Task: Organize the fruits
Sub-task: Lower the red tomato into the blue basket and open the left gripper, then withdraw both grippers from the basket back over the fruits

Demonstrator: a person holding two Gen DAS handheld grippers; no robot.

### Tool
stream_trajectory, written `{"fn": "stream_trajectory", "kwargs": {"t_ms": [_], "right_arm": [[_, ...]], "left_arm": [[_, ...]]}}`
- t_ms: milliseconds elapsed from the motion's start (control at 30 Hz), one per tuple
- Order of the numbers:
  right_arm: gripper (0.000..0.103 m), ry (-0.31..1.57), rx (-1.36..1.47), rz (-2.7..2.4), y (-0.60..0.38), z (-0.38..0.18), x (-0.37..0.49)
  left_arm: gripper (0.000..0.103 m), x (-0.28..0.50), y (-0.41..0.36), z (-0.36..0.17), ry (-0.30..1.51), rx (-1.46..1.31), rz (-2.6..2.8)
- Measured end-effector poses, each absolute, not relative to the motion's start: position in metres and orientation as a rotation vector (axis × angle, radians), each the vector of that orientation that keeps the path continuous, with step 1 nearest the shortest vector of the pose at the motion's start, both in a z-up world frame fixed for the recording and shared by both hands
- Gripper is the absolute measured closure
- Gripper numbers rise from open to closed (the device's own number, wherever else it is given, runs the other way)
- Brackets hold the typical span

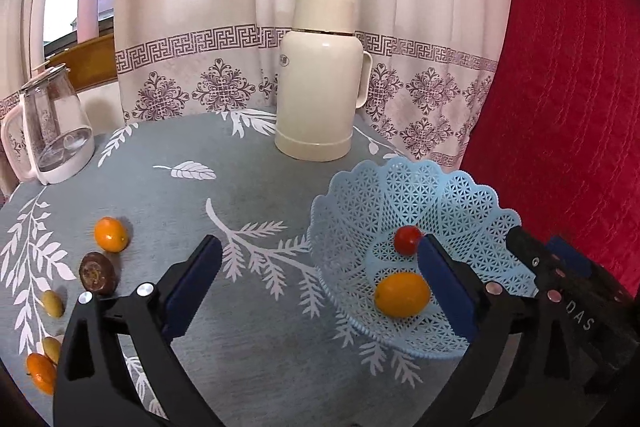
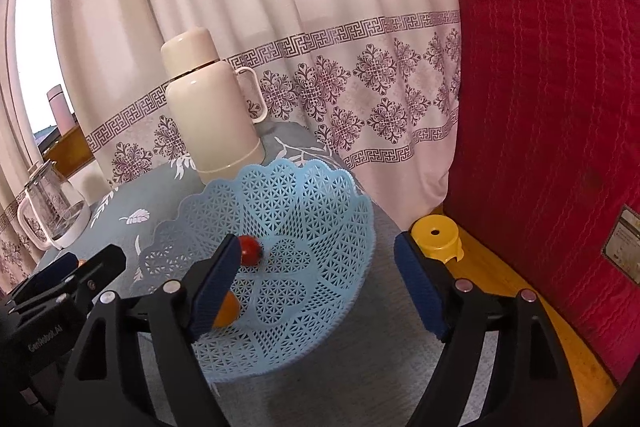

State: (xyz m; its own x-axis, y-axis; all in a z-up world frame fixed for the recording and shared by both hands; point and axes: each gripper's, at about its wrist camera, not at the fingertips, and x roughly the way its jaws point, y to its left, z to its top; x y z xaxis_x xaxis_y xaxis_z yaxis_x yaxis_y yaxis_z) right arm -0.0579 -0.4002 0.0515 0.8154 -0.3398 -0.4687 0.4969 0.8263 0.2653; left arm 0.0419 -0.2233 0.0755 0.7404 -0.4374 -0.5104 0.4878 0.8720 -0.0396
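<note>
A light blue lattice basket [image 1: 452, 195] stands on the right of the table and holds an orange fruit [image 1: 402, 294] and a small red fruit [image 1: 406, 239]. On the left lie an orange [image 1: 111, 234], a dark brown fruit [image 1: 97, 273], two small yellow-green fruits [image 1: 53, 303] and another orange [image 1: 40, 373]. My left gripper [image 1: 318, 287] is open and empty above the table beside the basket. My right gripper [image 2: 318, 287] is open and empty over the basket [image 2: 304, 195], with the red fruit [image 2: 251, 250] and orange fruit [image 2: 227, 310] by its left finger.
A cream thermos [image 1: 320, 75] stands at the back of the grey leaf-patterned tablecloth [image 1: 248, 195]. A glass kettle [image 1: 48, 131] is at the far left. A curtain hangs behind, a red cover [image 2: 552, 107] is on the right, and a yellow stool [image 2: 436, 237] stands on the floor.
</note>
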Motion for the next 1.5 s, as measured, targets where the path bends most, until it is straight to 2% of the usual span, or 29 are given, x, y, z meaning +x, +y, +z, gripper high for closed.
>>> {"fn": "stream_trajectory", "kwargs": {"t_ms": [133, 267, 867, 1500], "right_arm": [[0.023, 0.413, 0.395, -0.462, -0.401, 0.053, -0.059], [0.018, 0.405, 0.397, -0.463, -0.401, 0.054, -0.060], [0.017, 0.388, 0.376, -0.304, -0.351, 0.073, -0.068], [0.016, 0.490, 0.291, -0.120, -0.274, 0.055, -0.062]], "left_arm": [[0.003, 0.039, -0.218, 0.075, 0.525, 0.110, -0.478], [0.003, 0.038, -0.208, 0.076, 0.527, 0.096, -0.445], [0.003, 0.024, -0.136, 0.078, 0.535, 0.043, -0.261], [0.003, 0.014, -0.024, 0.067, 0.573, -0.011, -0.053]]}}
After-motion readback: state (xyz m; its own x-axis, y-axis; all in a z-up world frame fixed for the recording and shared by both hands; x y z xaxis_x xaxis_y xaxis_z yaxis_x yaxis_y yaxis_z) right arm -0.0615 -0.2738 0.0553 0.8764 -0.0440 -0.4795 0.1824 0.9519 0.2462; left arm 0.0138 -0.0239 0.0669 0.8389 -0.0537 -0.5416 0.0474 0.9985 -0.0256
